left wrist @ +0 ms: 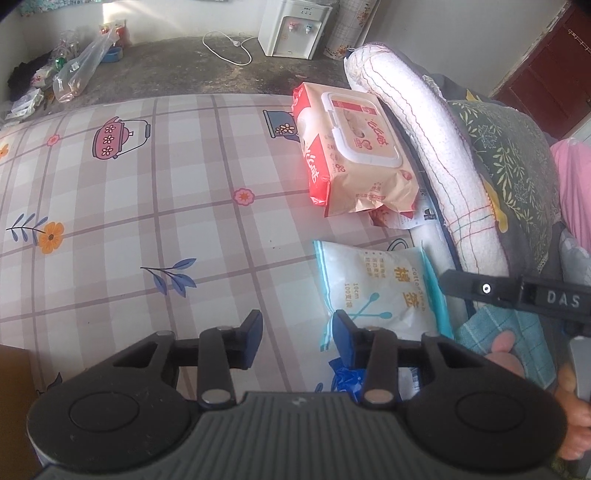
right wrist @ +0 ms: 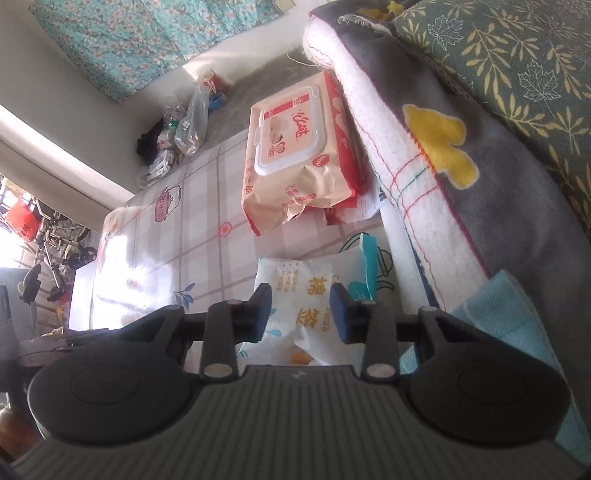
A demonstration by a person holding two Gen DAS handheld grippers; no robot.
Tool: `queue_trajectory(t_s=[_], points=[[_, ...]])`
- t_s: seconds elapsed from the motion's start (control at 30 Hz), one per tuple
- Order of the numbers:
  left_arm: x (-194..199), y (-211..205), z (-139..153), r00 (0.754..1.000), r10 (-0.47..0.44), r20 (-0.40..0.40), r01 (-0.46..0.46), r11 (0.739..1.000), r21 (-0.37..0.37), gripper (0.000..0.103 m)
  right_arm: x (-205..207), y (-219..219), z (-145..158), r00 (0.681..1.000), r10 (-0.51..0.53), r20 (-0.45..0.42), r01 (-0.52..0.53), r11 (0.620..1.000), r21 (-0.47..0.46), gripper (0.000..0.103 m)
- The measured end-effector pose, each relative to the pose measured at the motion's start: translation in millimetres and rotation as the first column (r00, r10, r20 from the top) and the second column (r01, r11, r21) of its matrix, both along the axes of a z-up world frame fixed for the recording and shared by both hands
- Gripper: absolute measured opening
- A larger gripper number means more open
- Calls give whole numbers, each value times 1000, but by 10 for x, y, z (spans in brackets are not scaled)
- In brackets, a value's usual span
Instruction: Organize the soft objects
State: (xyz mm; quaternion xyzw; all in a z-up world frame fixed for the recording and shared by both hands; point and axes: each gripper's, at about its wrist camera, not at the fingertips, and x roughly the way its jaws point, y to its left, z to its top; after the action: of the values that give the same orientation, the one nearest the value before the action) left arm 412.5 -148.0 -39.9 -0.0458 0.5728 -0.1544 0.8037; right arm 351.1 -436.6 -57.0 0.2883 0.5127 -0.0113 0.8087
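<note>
A white and blue cotton swab bag (right wrist: 306, 295) lies on the checked tablecloth (right wrist: 207, 206). My right gripper (right wrist: 301, 314) hangs over it, open, the bag showing between its blue pads without being pinched. My left gripper (left wrist: 297, 328) is open over bare cloth just left of the same bag (left wrist: 373, 291), its right finger overlapping the bag's corner. A peach and red wipes pack (left wrist: 354, 147) (right wrist: 295, 147) lies further back. A folded white towel (left wrist: 424, 147) and grey and green leaf-print blankets (right wrist: 498, 92) are stacked along the right. A teal cloth (right wrist: 498, 314) rests at the stack's near end.
A blue packet (left wrist: 345, 376) peeks out beneath my left gripper. A hand (left wrist: 506, 350) and a black bar of the other gripper (left wrist: 517, 293) sit at the right. Beyond the table edge, the floor holds a water dispenser (left wrist: 291, 29), a white cord (left wrist: 225, 48) and plastic bags (left wrist: 81, 70).
</note>
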Motion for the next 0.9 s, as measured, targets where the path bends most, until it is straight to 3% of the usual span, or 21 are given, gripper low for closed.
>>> queue_trajectory(t_s=[0.13,0.3,0.57,0.7,0.9], points=[[168,-97,-20,1000,28,-2,-28,999,-36,42,-66,-38,-101,995,0,-99,8,997,78,47],[465,-284,-64,998,49,42,-46,998,-49,42,-52,-34,-185,988,8,-152,10,993,118,52],[668,-723,-372,996,-82,25,84,994,-69,43,-103,-55,-221,983,63,-170,-34,985,167,63],[678,-873,-498,991,-135,23,136,991,-17,44,-6,-52,-345,981,63,-186,-31,985,170,63],[716,-742,-607,994,-108,-28,109,993,37,44,137,-66,-437,987,43,-152,-14,982,188,63]])
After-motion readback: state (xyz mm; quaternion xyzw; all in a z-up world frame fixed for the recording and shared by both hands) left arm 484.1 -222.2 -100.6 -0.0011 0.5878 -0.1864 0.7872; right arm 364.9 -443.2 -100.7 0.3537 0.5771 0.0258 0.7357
